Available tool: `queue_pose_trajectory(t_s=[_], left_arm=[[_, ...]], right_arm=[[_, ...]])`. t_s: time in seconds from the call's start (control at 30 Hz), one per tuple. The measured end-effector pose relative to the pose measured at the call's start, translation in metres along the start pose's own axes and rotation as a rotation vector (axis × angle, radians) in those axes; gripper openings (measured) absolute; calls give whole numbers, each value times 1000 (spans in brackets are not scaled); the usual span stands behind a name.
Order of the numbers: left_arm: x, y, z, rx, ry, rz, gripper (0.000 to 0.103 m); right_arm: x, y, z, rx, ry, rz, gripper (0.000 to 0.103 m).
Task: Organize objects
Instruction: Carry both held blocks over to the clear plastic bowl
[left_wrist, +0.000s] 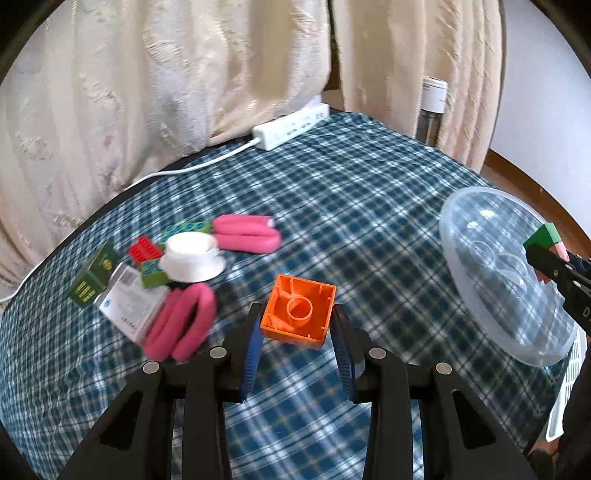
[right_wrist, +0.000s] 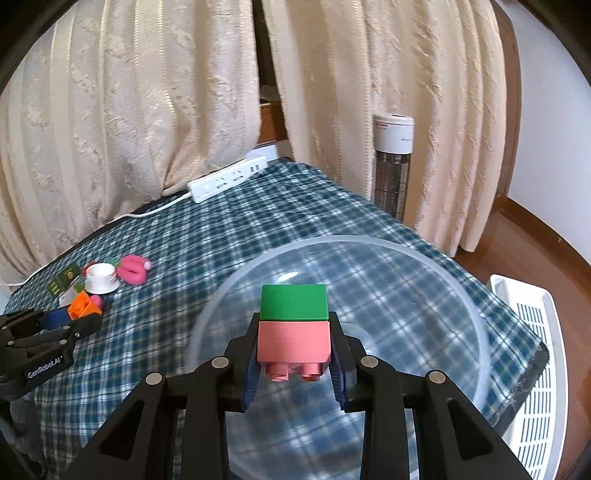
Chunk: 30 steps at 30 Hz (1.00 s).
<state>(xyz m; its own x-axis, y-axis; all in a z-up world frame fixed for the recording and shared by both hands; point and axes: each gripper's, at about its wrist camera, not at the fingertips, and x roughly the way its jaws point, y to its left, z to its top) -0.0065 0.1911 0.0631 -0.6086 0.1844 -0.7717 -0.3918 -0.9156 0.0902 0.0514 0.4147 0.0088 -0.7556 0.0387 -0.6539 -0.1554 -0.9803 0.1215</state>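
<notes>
Left gripper (left_wrist: 296, 321) clamped on orange block (left_wrist: 298, 309), hollow side up, above plaid cloth (left_wrist: 369, 206). Right gripper (right_wrist: 294, 352) pinching pink block (right_wrist: 293, 341) stuck to green block (right_wrist: 294, 301), over clear bowl (right_wrist: 480, 325). Toy pile (left_wrist: 173, 266) off left.

From my left wrist view, the power strip (left_wrist: 291, 125) lies at 12 o'clock on the tablecloth (left_wrist: 369, 206), against the curtain (left_wrist: 166, 74). The bowl (left_wrist: 506, 280) sits at 3 o'clock. The cup (left_wrist: 192, 258) stands at 10 o'clock among bricks, with one foam roller (left_wrist: 247, 234) to its right and another foam loop (left_wrist: 181, 325) in front of it. A basket (right_wrist: 535, 369) lies right of the table.
</notes>
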Motion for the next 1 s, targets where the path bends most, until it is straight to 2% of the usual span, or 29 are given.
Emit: queue_pose_trajectory(t_s=[0.7,1.0], left_arm=[[19,-89,33,146,8,-59,37],[24,-114,43,179,10,-87,37]], right_arm=[[9,-73,0,101,7,-52,33],[12,-88,1,125,7,-46,33]])
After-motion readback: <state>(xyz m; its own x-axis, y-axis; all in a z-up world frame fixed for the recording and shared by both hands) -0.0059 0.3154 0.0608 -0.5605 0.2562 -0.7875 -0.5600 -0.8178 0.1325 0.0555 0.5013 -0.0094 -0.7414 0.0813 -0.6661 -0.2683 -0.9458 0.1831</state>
